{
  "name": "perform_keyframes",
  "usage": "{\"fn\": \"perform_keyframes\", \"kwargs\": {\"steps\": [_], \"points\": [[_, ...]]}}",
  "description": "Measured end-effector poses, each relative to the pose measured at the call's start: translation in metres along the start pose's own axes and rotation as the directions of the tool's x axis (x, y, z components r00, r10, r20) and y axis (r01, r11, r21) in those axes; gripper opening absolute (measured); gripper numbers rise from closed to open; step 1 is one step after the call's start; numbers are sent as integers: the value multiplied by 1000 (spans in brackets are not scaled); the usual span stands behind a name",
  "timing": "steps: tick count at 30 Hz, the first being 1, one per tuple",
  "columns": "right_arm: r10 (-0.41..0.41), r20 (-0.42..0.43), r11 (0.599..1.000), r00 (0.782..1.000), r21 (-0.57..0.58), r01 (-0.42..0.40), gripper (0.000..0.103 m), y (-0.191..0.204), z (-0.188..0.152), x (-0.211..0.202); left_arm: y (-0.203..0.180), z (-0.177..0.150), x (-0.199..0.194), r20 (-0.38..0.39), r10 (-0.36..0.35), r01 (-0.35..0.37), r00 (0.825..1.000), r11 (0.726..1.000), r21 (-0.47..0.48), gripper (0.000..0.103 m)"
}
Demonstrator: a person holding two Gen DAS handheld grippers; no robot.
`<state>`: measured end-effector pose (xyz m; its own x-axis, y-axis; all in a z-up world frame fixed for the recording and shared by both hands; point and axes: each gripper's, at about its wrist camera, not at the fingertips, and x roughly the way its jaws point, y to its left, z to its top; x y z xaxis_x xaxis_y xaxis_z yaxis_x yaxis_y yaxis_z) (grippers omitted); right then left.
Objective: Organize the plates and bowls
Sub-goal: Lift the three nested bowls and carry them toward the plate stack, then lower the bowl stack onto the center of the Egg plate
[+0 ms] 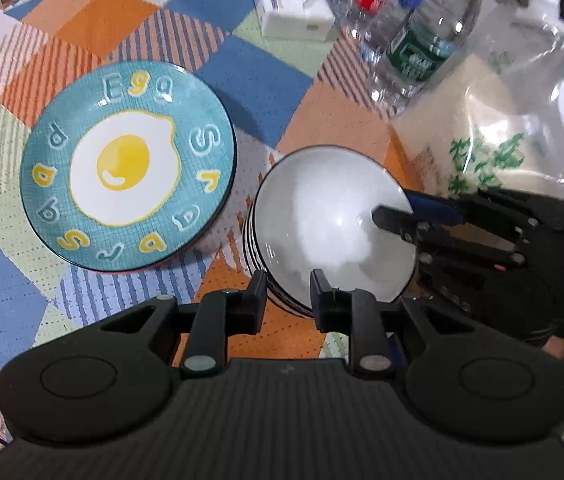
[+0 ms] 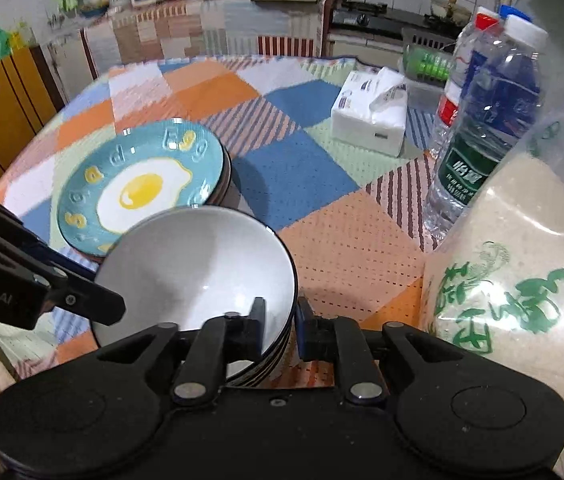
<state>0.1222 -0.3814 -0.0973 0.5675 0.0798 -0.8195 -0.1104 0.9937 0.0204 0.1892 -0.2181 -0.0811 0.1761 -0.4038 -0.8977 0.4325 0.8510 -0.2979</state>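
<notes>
A stack of white bowls (image 1: 322, 216) (image 2: 193, 264) with black-striped outsides stands on the checked tablecloth. To its left a teal fried-egg plate (image 1: 127, 168) (image 2: 141, 192) tops a pile of plates. My left gripper (image 1: 288, 282) straddles the near rim of the top bowl, one finger outside and one inside, with a narrow gap showing, so it is open. My right gripper (image 2: 280, 310) (image 1: 396, 208) straddles the rim on the opposite side. A strip of white interior shows beside its inner finger, so it is open too.
A big clear bag of rice (image 1: 502, 128) (image 2: 514, 280) stands close to the right of the bowls. Water bottles (image 1: 414, 40) (image 2: 478, 152) and a white tissue pack (image 1: 294, 4) (image 2: 370, 120) stand behind them. The round table's edge (image 2: 81, 92) curves at far left.
</notes>
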Motion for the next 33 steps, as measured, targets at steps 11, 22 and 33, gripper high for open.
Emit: {"fn": "perform_keyframes", "kwargs": {"steps": [11, 22, 33], "points": [[83, 120, 996, 989, -47, -78, 59, -7, -15, -68, 8, -12, -58, 240, -122, 114, 963, 992, 48, 25], [165, 72, 979, 984, -132, -154, 70, 3, -64, -45, 33, -28, -40, 192, -154, 159, 969, 987, -12, 47], [155, -51, 967, 987, -198, -162, 86, 16, -59, 7, 61, -25, 6, 127, -141, 159, 982, 976, -146, 64]]}}
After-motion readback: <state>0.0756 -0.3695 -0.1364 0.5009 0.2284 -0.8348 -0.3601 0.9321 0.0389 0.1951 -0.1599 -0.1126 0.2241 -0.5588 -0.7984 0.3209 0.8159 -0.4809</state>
